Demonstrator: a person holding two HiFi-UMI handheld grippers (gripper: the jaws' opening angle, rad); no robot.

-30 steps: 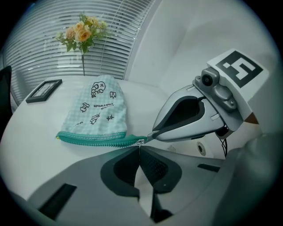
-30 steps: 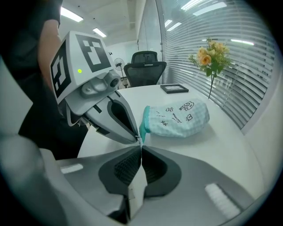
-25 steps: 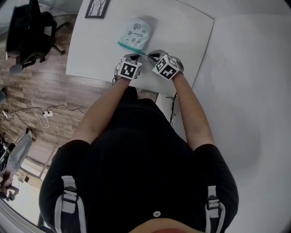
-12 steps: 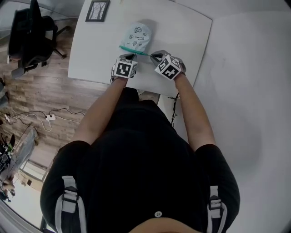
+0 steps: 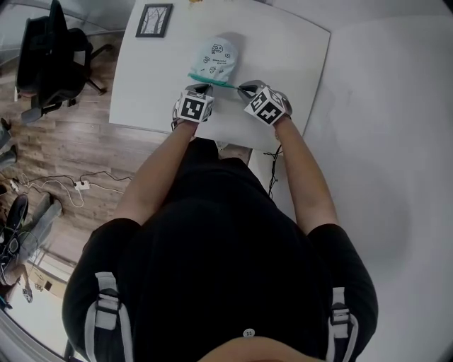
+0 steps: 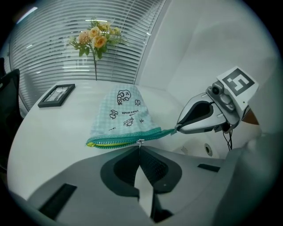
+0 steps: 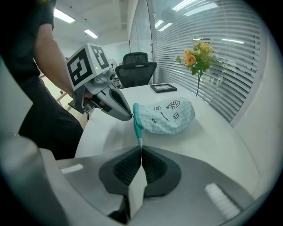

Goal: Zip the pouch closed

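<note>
A mint checked pouch with cartoon prints lies on the white table, its teal zipper edge toward me. In the left gripper view my left gripper is shut on the small metal zipper pull, partway along the zipper. Left of the pull, yellow lining shows in the pouch; right of it the zipper looks closed. My right gripper is shut on the tab at the zipper's right end, pulling it taut. In the head view the left gripper and right gripper stand apart along that edge.
A dark picture frame lies at the table's far left corner, and a vase of flowers stands by the blinds. A black office chair sits left of the table. The near table edge runs just under my hands.
My left gripper has slid left along the zipper with the pull, so the two grippers stand farther apart. The right gripper has stayed on the end tab.
</note>
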